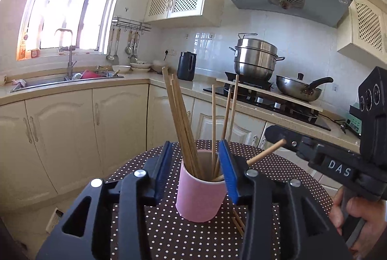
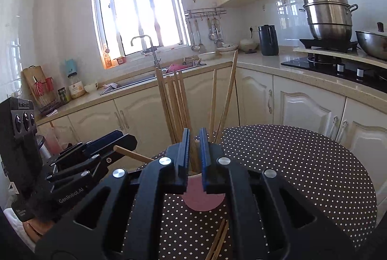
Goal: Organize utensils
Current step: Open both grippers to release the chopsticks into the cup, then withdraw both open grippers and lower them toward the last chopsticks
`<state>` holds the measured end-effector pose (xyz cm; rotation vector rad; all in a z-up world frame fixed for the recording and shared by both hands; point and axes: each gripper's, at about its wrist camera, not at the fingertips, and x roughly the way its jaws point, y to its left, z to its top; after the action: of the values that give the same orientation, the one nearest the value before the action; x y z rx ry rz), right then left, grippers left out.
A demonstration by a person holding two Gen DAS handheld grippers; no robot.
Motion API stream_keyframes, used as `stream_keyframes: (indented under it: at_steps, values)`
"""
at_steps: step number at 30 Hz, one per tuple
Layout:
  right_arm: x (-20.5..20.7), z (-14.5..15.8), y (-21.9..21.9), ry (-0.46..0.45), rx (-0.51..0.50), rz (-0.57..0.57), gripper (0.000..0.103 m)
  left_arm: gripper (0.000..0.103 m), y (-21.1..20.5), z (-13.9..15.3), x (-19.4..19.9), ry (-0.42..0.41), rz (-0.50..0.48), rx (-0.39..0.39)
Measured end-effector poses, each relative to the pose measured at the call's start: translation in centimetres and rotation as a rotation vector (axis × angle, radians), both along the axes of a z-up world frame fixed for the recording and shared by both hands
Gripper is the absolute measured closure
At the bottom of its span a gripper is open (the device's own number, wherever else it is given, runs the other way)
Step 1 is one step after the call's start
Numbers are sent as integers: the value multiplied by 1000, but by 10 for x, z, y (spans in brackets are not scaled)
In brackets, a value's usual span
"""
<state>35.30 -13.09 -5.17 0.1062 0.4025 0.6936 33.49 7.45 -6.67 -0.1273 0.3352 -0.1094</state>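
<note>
A pink cup (image 1: 199, 197) stands on the polka-dot table (image 1: 183, 235) and holds several wooden chopsticks (image 1: 180, 119). My left gripper (image 1: 198, 170) is shut on the cup, one blue pad on each side. My right gripper (image 1: 278, 139) comes in from the right, shut on one chopstick (image 1: 266, 153) that slants down into the cup. In the right wrist view the right gripper (image 2: 193, 156) sits just above the cup (image 2: 203, 202), jaws nearly together, with the held chopstick hidden. The left gripper (image 2: 121, 146) shows at the left. Two chopsticks (image 2: 219, 243) lie on the table.
Loose chopsticks (image 1: 238, 223) lie on the table by the cup. Behind are cream cabinets, a sink (image 1: 67, 80) with dishes, a black kettle (image 1: 186, 66), a steamer pot (image 1: 256, 59) and a wok (image 1: 300, 88) on the stove.
</note>
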Motion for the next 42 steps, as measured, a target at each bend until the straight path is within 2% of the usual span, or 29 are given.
stream_keyframes:
  at_steps: [8, 15, 17, 19, 20, 21, 26, 31, 35, 42]
  values:
    - [-25, 11, -14, 4, -10, -12, 94, 58, -8, 10, -28, -1, -1, 32]
    - [-44, 2, -31, 40, -47, -34, 94, 50, -19, 4, -46, 54, -8, 75]
    - [-47, -3, -36, 56, -63, -46, 93, 46, -22, -1, -49, 89, -18, 82]
    - [-50, -11, -42, 81, -76, -65, 79, 45, -23, -7, -52, 123, -33, 83]
    - [-50, -15, -45, 96, -79, -74, 60, 43, -26, -10, -52, 144, -41, 88]
    - [-51, -20, -48, 102, -82, -85, 49, 42, -28, -15, -52, 177, -48, 98]
    - [-52, -40, -55, 164, -129, -99, 49, 42, -40, -40, -47, 322, -82, 119]
    - [-47, -69, -61, 275, -176, -106, 49, 42, -56, -73, -34, 489, -117, 114]
    - [-41, -87, -63, 346, -217, -103, 49, 42, -73, -95, -22, 603, -111, 172]
    - [-34, -109, -76, 430, -214, -102, 49, 42, -88, -114, -13, 683, -124, 171]
